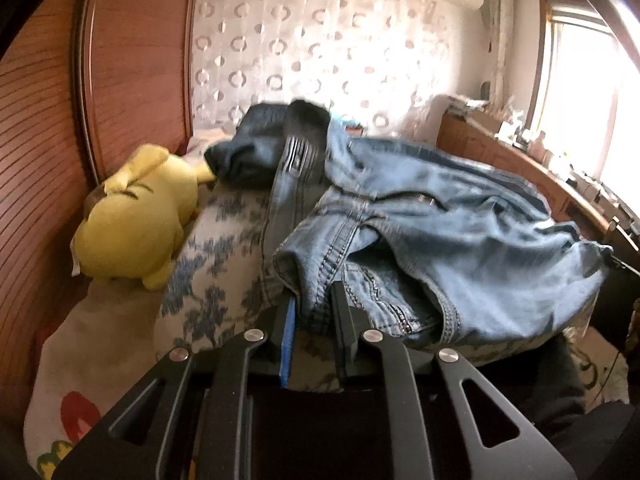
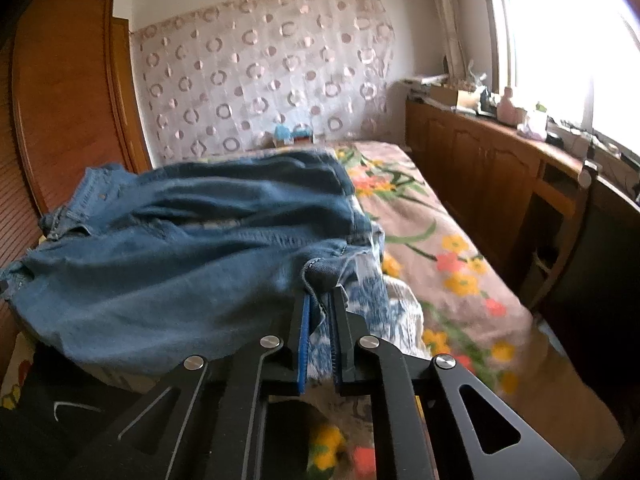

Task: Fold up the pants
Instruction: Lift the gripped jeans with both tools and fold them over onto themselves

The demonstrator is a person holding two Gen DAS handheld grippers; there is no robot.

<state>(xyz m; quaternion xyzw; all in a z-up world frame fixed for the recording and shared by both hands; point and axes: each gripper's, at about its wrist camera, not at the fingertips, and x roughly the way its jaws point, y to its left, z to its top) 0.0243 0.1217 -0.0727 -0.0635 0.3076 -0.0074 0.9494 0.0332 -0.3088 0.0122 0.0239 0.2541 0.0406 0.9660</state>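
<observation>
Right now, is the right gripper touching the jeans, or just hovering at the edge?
Touching. In the right wrist view the right gripper has both blue-padded fingers closed on a hem fold of the jeans, with the denim pinched between them and no gap visible.

The left gripper [image 1: 314, 312] points forward and somewhat downward, its two black fingers drawn close together with a fold of the jeans [image 1: 420, 216] pinched between the blue pads at the waistband corner nearest the camera. The right gripper [image 2: 320, 304] takes the same downward-slanted pose at the opposite near corner of the jeans, its fingers nearly touching and clamped on the stitched denim edge, so that only a thin sliver shows between the pads. Neither the person's hands nor their sleeves show in either wrist view
</observation>
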